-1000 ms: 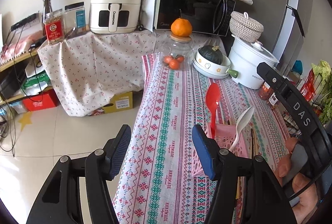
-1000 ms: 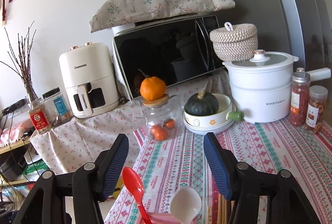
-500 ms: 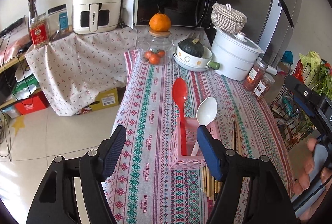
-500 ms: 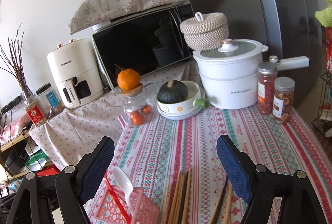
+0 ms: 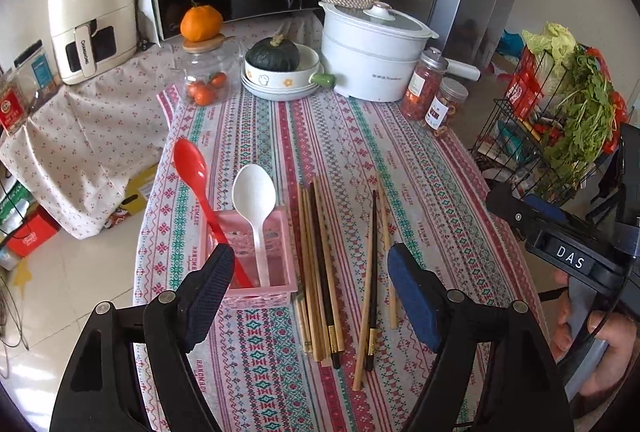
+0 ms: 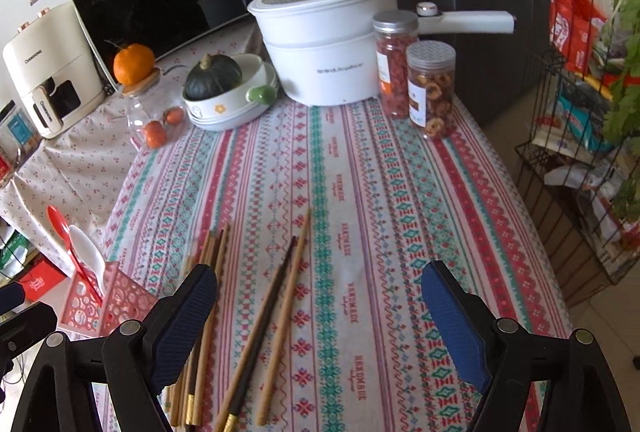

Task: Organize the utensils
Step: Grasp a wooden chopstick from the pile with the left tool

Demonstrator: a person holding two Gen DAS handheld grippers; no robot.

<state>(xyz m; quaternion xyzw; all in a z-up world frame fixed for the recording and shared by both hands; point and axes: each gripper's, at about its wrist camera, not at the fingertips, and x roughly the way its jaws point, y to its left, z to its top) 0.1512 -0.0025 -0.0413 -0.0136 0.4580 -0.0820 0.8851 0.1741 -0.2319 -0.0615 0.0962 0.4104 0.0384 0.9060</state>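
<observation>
A pink perforated holder [image 5: 256, 252] stands on the striped tablecloth [image 5: 352, 152] near the table's left edge and serves as the landmark here. Inside it stand two spoons: one red spoon [image 5: 192, 168] leaning away to the left and one white spoon [image 5: 254, 192] nearly upright beside it. Just to the right of the holder lies a tight bundle of chopsticks [image 5: 318, 264], most of them light wood with at least one dark stick among them; the exact count cannot be told because they overlap. Further right of the holder, apart from the bundle, lies a smaller group of loose chopsticks [image 5: 374, 264], one dark and two or three light, crossing at their near ends. Beyond the holder, at the far end of the table, stand one glass jar [image 5: 204, 76] topped by an orange, one bowl [image 5: 280, 80] holding a dark green squash, one white pot [image 5: 372, 60] and two lidded snack jars [image 5: 438, 92]. The left gripper [image 5: 310, 298] hovers above the near ends of the bundle, right of the holder; its jaws have just been opening and stand wide with nothing pressed between them. The right gripper [image 6: 320, 328] hovers over the loose group, further right of the holder; its jaws have also just been opening and grip nothing. One hand [image 5: 596, 344] of the person holds the right gripper's handle.
</observation>
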